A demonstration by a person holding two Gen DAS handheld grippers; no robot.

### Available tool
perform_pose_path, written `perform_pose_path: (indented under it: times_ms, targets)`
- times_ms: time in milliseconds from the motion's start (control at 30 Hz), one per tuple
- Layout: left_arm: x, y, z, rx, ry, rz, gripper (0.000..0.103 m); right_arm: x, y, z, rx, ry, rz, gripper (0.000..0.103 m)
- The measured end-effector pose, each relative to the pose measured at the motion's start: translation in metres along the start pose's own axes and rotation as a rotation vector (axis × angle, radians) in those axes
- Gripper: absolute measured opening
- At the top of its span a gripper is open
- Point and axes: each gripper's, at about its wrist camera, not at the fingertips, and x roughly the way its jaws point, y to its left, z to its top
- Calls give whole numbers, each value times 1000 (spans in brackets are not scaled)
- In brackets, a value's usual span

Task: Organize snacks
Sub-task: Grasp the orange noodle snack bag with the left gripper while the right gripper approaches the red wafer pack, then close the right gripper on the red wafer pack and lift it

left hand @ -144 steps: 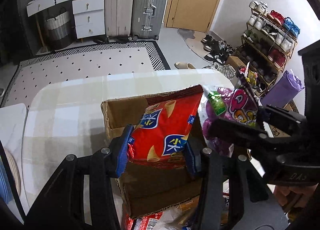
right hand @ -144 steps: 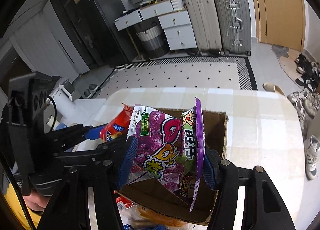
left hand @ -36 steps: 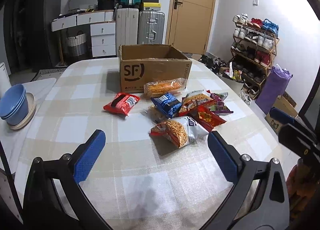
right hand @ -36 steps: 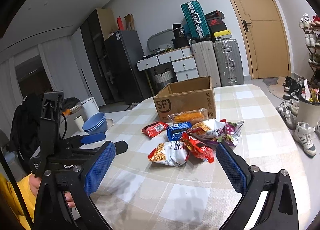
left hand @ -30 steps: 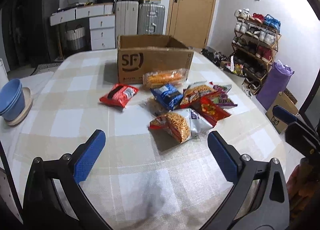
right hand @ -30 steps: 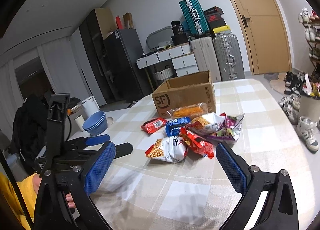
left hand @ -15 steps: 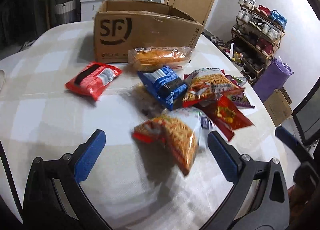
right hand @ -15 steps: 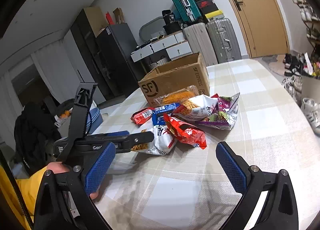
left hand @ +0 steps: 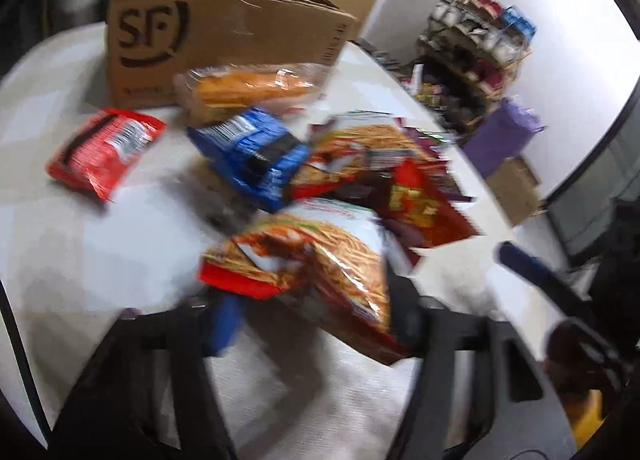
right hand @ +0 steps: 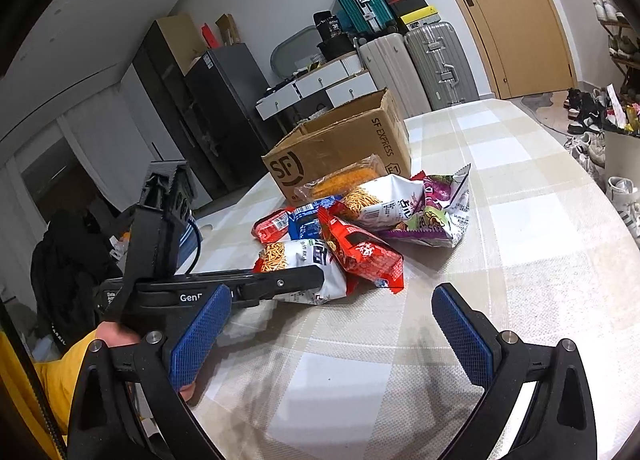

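Note:
A pile of snack bags lies in front of an open SF cardboard box (left hand: pixel 224 27) (right hand: pixel 344 147) on a checked table. My left gripper (left hand: pixel 316 316) has its fingers on either side of a white and orange noodle-snack bag (left hand: pixel 320 260) (right hand: pixel 304 256); the view is blurred, so its grip is unclear. Behind it lie a blue bag (left hand: pixel 252 151), a red bag (left hand: pixel 104 147), an orange clear-wrapped pack (left hand: pixel 248 87) and a dark red bag (left hand: pixel 420 199) (right hand: pixel 360 248). My right gripper (right hand: pixel 332 336) is open and empty, above bare table in front of the pile.
A purple and white bag (right hand: pixel 440 207) lies at the pile's right. The table edge (right hand: pixel 600 187) curves away on the right, with shoes on the floor beyond. Suitcases (right hand: pixel 424 55) and drawers stand behind the table.
My left gripper has moved forward and down to the noodle-snack bag and its fingers have narrowed around it. My right gripper has come a little closer to the pile, still open.

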Motion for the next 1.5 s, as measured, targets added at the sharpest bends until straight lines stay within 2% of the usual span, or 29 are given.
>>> perform_pose_path:
  times_ms: [200,467,800,967,1067,1200,1267,1333,1367,1433,1500]
  targets:
    - [4,-4,-2,-8,-29,7,43,-3,7,1,-14,-2,-8,102]
    - [-27,7,-23,-23,-59,9,42,8,23,10,-58,29,-22,102]
    - [-78,41,-57,-62,-105,23,42,63,27,30,-83,146,-42,102]
    - [-99,62,-74,-86,-122,26,42,106,31,29,-144,258,-116,102]
    - [-108,71,-79,-95,-137,31,42,122,31,28,-160,298,-160,102]
    - [-115,81,-81,-119,-151,40,42,134,27,23,-129,326,-175,102]
    - [-115,83,-82,-126,-154,42,42,137,30,21,-152,327,-201,96]
    - [-116,84,-83,-129,-155,43,42,136,32,19,-171,326,-221,82]
    - [-117,85,-83,-130,-155,44,42,136,33,17,-183,326,-231,78]
    - [-118,83,-84,-133,-155,44,42,133,34,15,-190,322,-224,66]
    - [-118,80,-83,-130,-156,45,42,129,35,12,-193,321,-221,62]
